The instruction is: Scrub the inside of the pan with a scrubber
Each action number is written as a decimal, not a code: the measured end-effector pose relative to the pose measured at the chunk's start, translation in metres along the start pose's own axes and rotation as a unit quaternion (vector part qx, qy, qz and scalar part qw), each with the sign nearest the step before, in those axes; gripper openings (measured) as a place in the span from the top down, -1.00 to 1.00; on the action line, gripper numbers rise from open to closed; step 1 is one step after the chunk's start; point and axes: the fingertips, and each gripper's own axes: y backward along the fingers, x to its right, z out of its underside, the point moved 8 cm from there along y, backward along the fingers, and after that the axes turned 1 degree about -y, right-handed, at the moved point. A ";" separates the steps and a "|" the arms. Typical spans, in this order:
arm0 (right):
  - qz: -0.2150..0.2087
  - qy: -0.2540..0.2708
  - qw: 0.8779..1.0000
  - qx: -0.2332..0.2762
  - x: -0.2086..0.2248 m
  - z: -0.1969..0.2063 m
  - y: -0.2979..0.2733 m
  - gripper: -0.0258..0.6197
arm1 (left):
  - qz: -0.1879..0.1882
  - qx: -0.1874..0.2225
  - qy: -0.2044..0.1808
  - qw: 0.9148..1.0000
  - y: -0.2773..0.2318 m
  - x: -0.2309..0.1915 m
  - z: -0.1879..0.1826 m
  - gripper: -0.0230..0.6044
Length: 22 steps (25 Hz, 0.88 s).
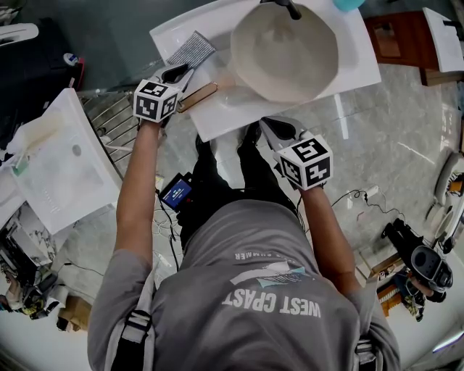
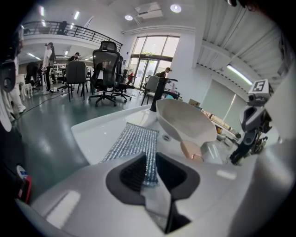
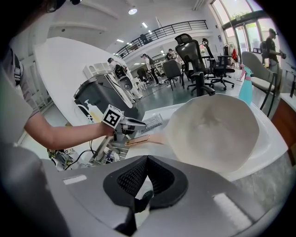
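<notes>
A cream pan (image 1: 284,52) rests tilted in the basin of the white sink counter (image 1: 225,119), its copper-toned handle (image 1: 197,96) pointing toward me. The grey mesh scrubber (image 1: 190,49) lies flat on the counter left of the pan. My left gripper (image 1: 177,72) is shut on its near edge; in the left gripper view the scrubber (image 2: 134,141) runs in between the jaws of that gripper (image 2: 149,159), with the pan (image 2: 185,122) to the right. My right gripper (image 1: 279,129) hangs shut and empty just off the counter's front edge, the pan (image 3: 215,132) ahead of it (image 3: 147,162).
A black faucet (image 1: 290,7) and a teal bottle (image 1: 348,3) stand behind the pan. A metal rack (image 1: 109,119) and a white tray (image 1: 61,170) sit to the left. A wooden cabinet (image 1: 395,36) stands to the right. Cables and equipment lie on the floor.
</notes>
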 end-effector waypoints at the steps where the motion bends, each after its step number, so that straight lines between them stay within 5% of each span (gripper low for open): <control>1: 0.000 0.000 1.000 0.000 0.000 -0.001 0.000 0.92 | 0.002 -0.003 -0.004 1.000 0.000 0.000 -0.001 0.70; 22: 0.001 -0.001 1.000 0.000 0.002 -0.004 -0.002 0.92 | -0.009 -0.008 0.012 1.000 0.001 -0.003 -0.011 0.93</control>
